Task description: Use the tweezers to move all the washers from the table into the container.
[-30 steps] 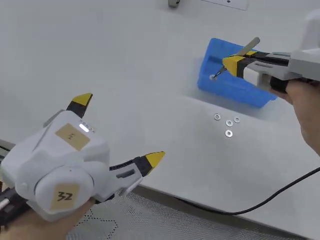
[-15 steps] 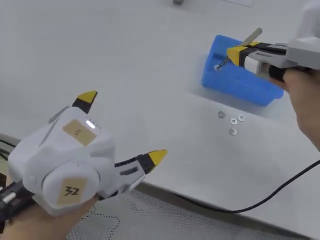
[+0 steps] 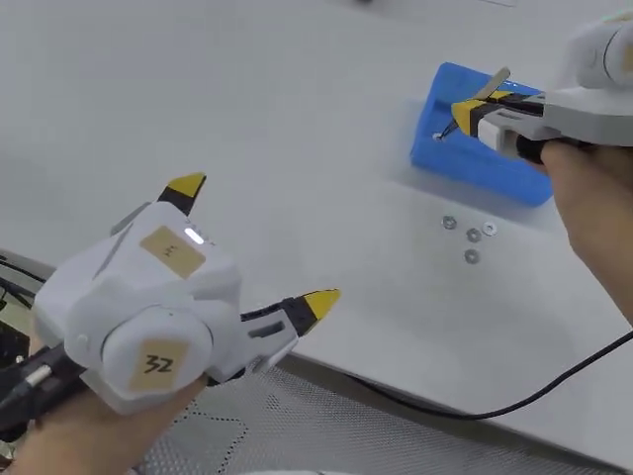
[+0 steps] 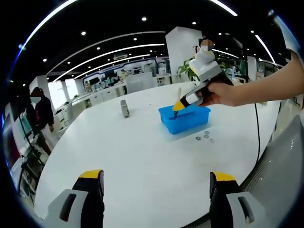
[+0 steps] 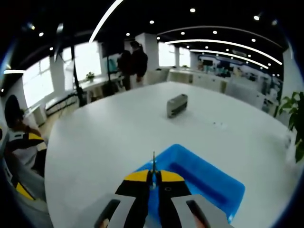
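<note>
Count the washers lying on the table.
4, clustered beside the blue container: leftmost washer, middle washer, right washer, nearest washer. Any inside the container are hidden.

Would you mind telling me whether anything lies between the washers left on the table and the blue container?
Nothing visible does. The four washers lie on the bare table, just before the near wall of the blue container. The right claw, shut on the tweezers, hangs over it.
</note>
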`<state>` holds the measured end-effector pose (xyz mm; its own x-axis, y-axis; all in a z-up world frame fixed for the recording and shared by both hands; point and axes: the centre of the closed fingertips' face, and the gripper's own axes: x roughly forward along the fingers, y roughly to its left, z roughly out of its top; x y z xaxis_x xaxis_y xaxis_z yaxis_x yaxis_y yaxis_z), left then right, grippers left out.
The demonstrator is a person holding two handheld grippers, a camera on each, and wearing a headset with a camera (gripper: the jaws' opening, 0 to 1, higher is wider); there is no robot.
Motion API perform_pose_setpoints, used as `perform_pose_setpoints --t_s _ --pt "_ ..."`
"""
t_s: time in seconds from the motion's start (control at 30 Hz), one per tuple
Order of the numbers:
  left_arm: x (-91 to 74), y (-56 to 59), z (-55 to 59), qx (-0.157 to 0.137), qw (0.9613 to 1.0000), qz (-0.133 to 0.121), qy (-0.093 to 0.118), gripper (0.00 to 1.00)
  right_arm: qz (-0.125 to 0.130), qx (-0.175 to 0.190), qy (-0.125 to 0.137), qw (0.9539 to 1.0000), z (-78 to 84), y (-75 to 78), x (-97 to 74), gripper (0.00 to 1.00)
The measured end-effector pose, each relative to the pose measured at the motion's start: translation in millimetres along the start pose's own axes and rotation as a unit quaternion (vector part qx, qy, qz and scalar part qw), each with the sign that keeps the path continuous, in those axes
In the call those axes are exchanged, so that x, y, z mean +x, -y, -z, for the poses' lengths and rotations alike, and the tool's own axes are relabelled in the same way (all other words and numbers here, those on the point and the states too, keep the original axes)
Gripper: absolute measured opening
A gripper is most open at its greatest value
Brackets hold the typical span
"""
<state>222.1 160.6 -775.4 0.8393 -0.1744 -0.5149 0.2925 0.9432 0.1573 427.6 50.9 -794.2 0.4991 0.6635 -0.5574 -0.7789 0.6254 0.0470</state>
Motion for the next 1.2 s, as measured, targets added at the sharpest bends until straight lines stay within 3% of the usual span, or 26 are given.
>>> perform_pose_setpoints --t_s 0.5,0.7,1.0,1.2 --pt "0.6 -0.1 1.9 -0.001 1.0 0.001 -0.005 0.94 -0.004 0.003 -0.017 0.9998 11.3 -0.5 10.9 0.03" --pt "0.9 0.0 3.8 0.002 1.0 0.001 -0.009 0.93 -0.003 -0.004 -0.011 0.9999 10.4 -2.9 11.0 0.03" --pt "1.2 0.7 5.3 0.006 0.9999 0.003 -0.013 0.92 0.002 0.009 0.003 1.0 8.3 1.6 2.0 0.03" --pt "1.5 0.4 6.1 0.006 0.9999 0.002 -0.014 0.92 -0.005 0.009 0.023 0.9997 -7.7 -3.3 -16.1 0.03"
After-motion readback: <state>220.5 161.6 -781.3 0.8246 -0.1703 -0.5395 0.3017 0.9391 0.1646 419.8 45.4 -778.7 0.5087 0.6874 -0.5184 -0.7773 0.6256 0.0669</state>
